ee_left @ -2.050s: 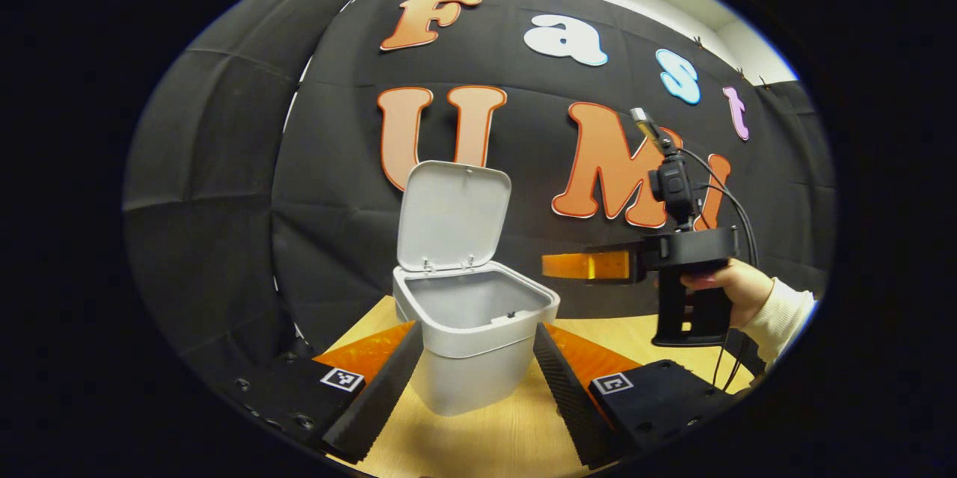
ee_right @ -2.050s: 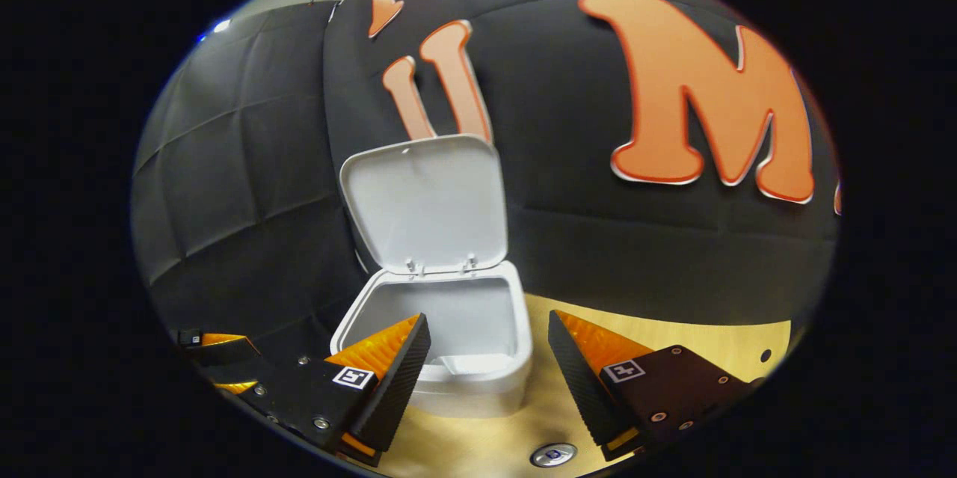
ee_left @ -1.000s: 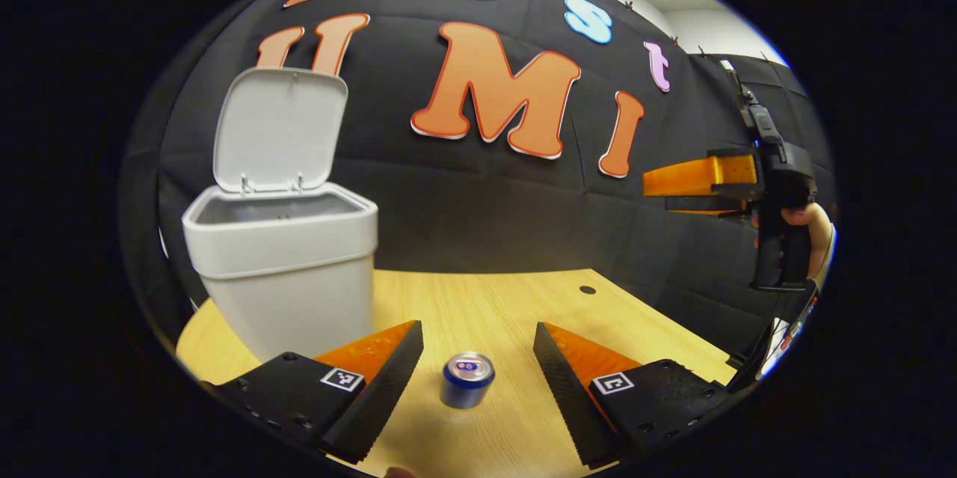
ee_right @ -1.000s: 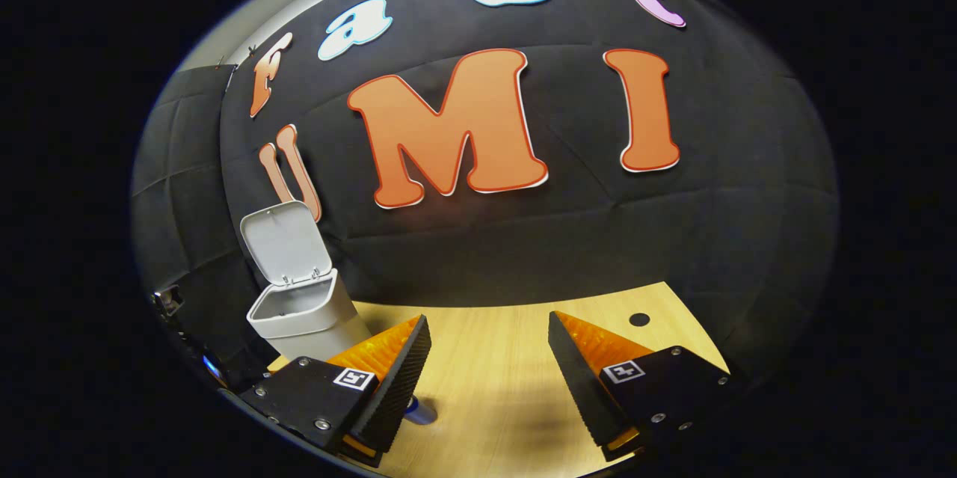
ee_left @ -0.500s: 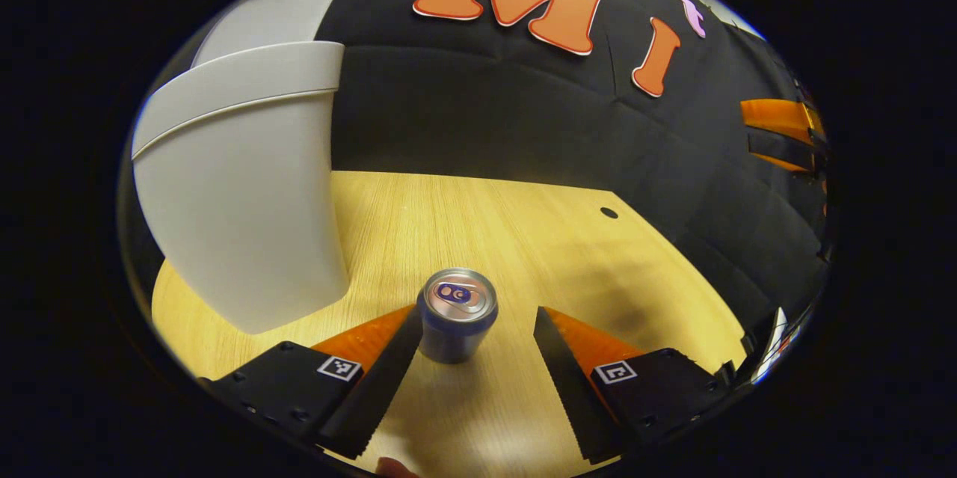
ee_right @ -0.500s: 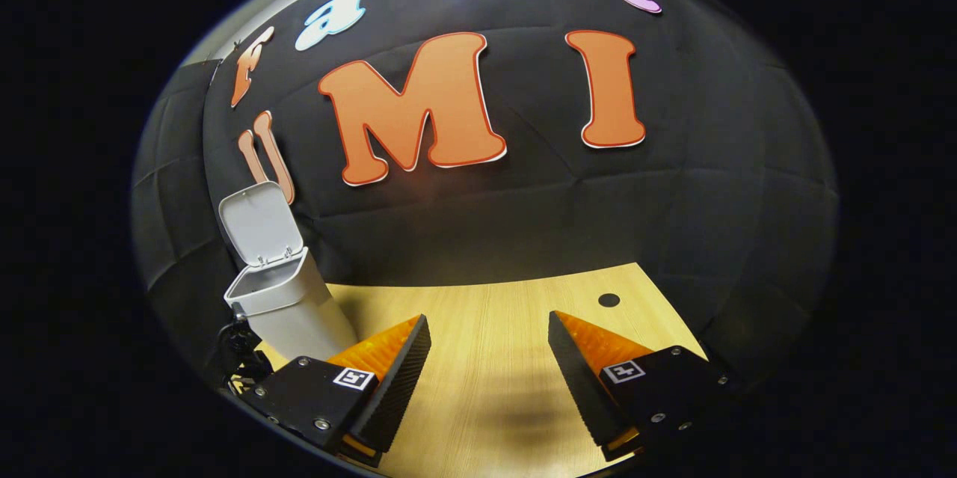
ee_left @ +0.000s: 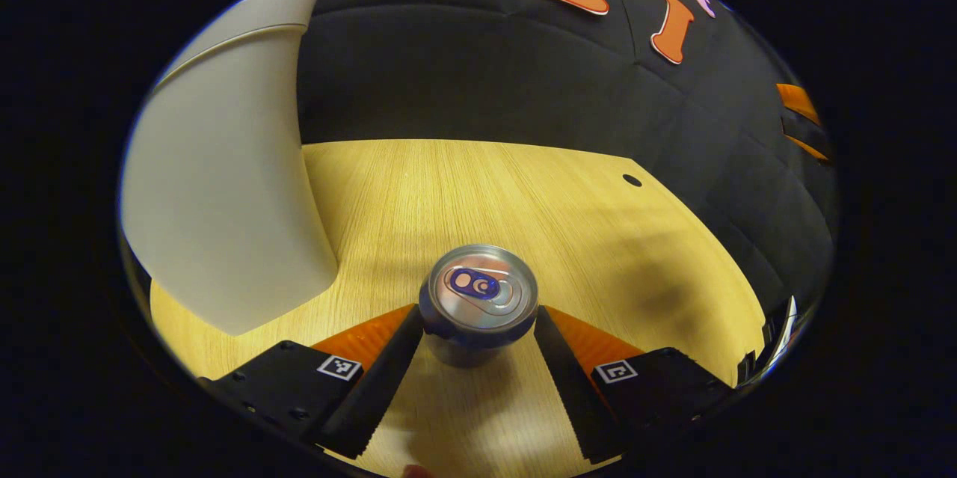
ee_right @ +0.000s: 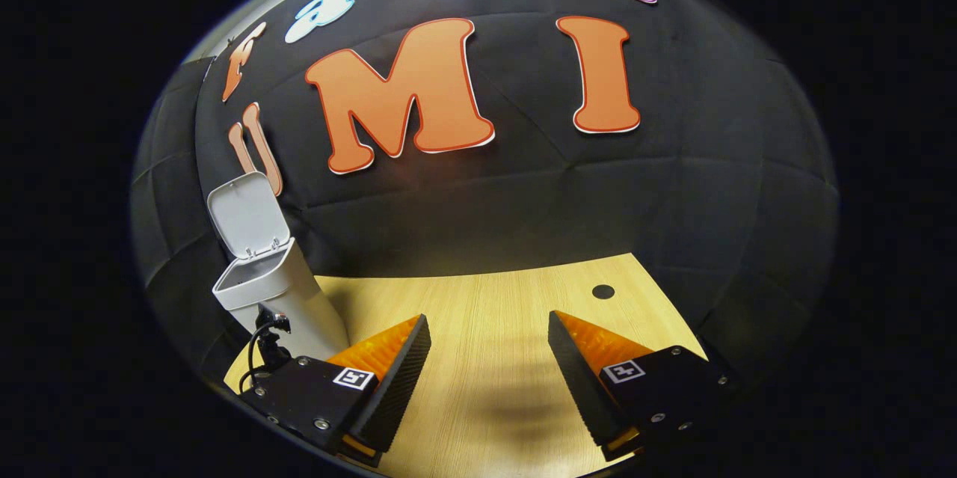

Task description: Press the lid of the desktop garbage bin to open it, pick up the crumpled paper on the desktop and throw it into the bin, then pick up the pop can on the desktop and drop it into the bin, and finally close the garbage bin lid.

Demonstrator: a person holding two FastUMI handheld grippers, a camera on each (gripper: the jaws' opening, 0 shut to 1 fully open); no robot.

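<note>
Now: left gripper straddling the can

Left gripper (ee_left: 478, 328) spread wide, pop can (ee_left: 478, 297) upright between its fingers on the wooden desk (ee_left: 568, 224), not clamped yet. Smooth round metal could slip or tip if one finger hits first. Right gripper (ee_right: 486, 358) wide, holding nothing. Matte plastic bin (ee_right: 288, 297) stands lid-up nearby
</note>
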